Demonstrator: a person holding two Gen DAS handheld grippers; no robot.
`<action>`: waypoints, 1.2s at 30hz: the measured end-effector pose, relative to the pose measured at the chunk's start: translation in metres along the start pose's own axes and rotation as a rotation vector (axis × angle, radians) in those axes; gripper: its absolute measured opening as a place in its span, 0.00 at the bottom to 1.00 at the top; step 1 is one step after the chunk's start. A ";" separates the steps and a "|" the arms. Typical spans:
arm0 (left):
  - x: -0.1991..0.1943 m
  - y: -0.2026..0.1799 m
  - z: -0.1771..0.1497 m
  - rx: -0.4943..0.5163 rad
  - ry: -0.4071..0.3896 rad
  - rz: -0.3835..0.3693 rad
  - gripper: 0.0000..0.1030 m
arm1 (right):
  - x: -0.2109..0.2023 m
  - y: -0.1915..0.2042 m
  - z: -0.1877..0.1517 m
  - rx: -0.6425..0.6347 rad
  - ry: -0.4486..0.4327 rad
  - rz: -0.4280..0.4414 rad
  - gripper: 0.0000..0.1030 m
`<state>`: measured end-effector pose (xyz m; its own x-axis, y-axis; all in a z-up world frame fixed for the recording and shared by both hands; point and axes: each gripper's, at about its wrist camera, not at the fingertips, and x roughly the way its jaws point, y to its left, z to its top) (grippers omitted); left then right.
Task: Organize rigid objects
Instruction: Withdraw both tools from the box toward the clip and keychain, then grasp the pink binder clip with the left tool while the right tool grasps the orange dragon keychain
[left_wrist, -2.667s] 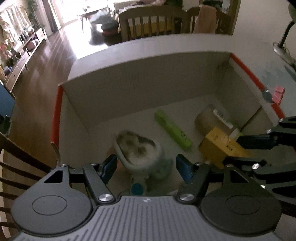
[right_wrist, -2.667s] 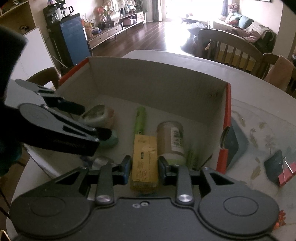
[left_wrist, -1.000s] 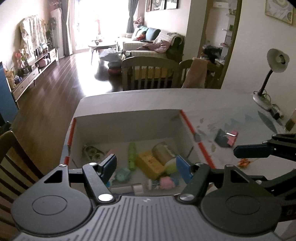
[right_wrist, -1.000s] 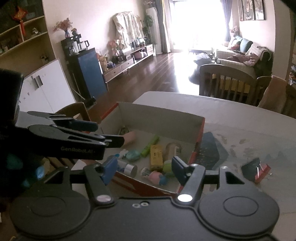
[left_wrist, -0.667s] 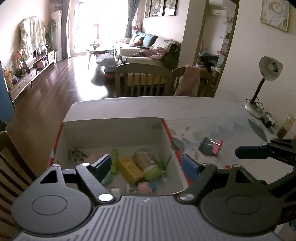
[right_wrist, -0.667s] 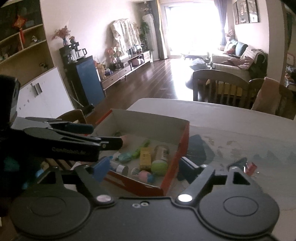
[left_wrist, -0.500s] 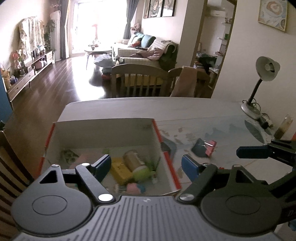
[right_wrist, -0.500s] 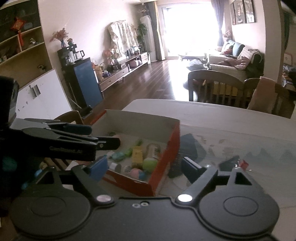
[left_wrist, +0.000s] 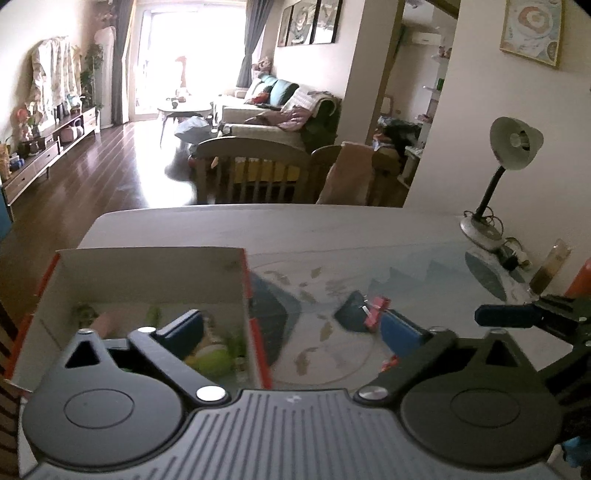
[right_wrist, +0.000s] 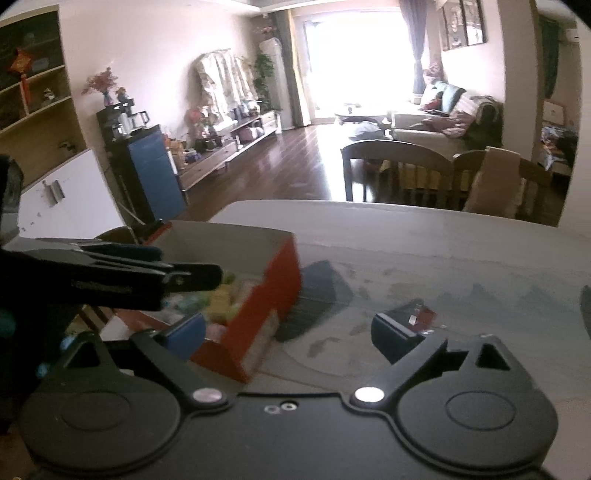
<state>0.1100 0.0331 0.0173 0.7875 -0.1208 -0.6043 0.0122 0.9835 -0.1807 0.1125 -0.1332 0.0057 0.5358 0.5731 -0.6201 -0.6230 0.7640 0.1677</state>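
Hovering spread and empty — jaws just widened — both grippers, left gripper (left_wrist: 291, 328) and right gripper (right_wrist: 288, 332), are facing the binder clip (left_wrist: 375, 306) lying ahead-right, nearer the right one.

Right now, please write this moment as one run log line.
left gripper: open, empty, just opened | right gripper: open, empty, just opened | box: on table, items inside | red clip: outside box

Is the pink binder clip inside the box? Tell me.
No, the pink binder clip lies on the table, right of the box.
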 end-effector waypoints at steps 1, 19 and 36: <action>0.003 -0.006 0.000 0.002 -0.003 -0.004 1.00 | -0.001 -0.007 -0.003 0.006 0.003 -0.005 0.94; 0.082 -0.074 -0.007 -0.011 0.099 -0.038 1.00 | 0.014 -0.106 -0.052 0.039 0.070 -0.071 0.99; 0.178 -0.114 -0.012 0.042 0.172 -0.029 1.00 | 0.088 -0.122 -0.075 -0.125 0.180 0.006 0.84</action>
<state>0.2411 -0.1018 -0.0791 0.6694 -0.1674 -0.7238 0.0624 0.9835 -0.1698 0.1930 -0.1986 -0.1270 0.4286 0.5070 -0.7479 -0.6977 0.7116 0.0825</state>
